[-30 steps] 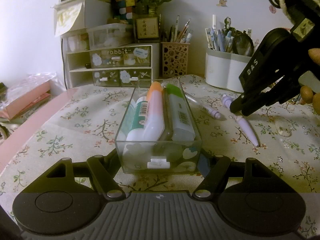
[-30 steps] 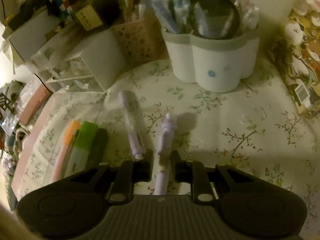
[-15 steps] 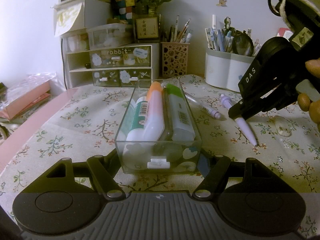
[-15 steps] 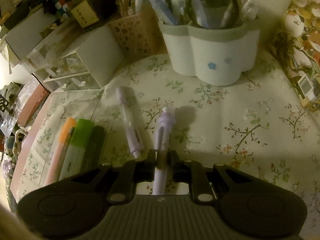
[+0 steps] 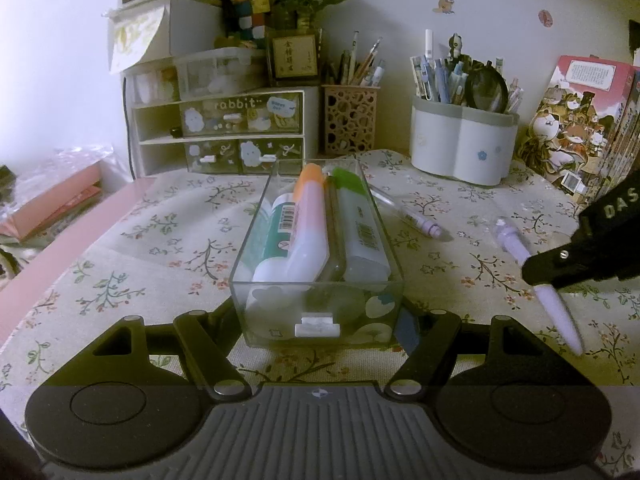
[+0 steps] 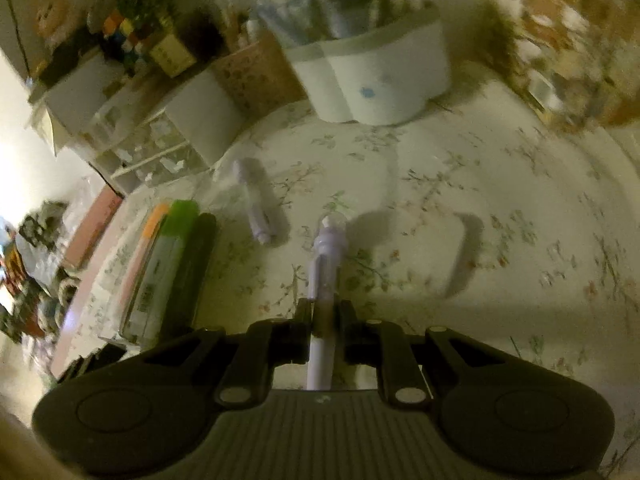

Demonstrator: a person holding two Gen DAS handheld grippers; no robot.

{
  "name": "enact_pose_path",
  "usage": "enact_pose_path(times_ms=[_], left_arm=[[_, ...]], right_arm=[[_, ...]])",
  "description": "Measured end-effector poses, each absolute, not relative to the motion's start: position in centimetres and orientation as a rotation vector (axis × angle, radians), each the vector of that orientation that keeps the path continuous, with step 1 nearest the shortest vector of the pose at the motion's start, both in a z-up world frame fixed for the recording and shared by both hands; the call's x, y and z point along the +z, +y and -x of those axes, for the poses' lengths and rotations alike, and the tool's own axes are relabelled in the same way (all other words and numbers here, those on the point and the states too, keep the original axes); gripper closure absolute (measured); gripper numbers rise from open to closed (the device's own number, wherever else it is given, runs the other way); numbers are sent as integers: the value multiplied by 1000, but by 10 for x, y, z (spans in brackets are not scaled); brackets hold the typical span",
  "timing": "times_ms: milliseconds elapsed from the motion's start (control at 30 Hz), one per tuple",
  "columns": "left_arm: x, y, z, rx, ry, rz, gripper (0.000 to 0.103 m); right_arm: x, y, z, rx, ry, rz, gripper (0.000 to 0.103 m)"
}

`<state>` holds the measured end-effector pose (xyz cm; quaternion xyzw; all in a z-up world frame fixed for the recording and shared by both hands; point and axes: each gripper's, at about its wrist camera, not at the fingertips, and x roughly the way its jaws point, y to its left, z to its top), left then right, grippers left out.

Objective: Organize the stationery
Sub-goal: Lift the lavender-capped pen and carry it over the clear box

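Note:
My left gripper (image 5: 318,314) is shut on the near end of a clear plastic box (image 5: 246,248), one finger on each side wall. In the box lie an orange-capped marker (image 5: 308,216), a green-capped marker (image 5: 354,208) and a teal-labelled tube. My right gripper (image 6: 325,316) is shut on a light purple pen (image 6: 329,248), which hangs just above the floral cloth and casts a shadow. From the left wrist view, that right gripper (image 5: 548,276) and pen (image 5: 516,244) are to the right of the box. A second purple pen (image 5: 418,222) lies on the cloth beside the box.
A white flower-shaped pen holder (image 5: 460,152) full of pens stands at the back right. A lattice pen cup (image 5: 350,120) and a small drawer unit (image 5: 220,140) are behind the box. Books (image 5: 580,132) lean at the far right. The table's pink edge (image 5: 60,240) runs along the left.
The right gripper closed on the purple pen, lifted it off the cloth and carried it rightwards and nearer in the left wrist view. The left gripper and box stayed put.

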<state>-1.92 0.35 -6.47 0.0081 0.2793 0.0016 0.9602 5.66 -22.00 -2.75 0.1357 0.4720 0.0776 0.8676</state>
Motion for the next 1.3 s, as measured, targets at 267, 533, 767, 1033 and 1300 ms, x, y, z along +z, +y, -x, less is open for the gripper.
enact_pose_path(times_ms=[267, 533, 767, 1033, 1300], left_arm=[[-56, -5, 4, 31, 640, -6, 31], [-55, -14, -14, 43, 667, -5, 31], [-52, -27, -25, 66, 703, -6, 31], [-56, -28, -26, 59, 671, 10, 31], [-56, -27, -25, 52, 669, 7, 31]], right_arm=[[-32, -222, -51, 167, 938, -303, 89], [-34, -230, -52, 187, 947, -340, 90], [-34, -230, -51, 190, 946, -335, 90], [-32, -227, -56, 192, 969, -313, 91], [-30, -231, -62, 164, 1012, -371, 90]])
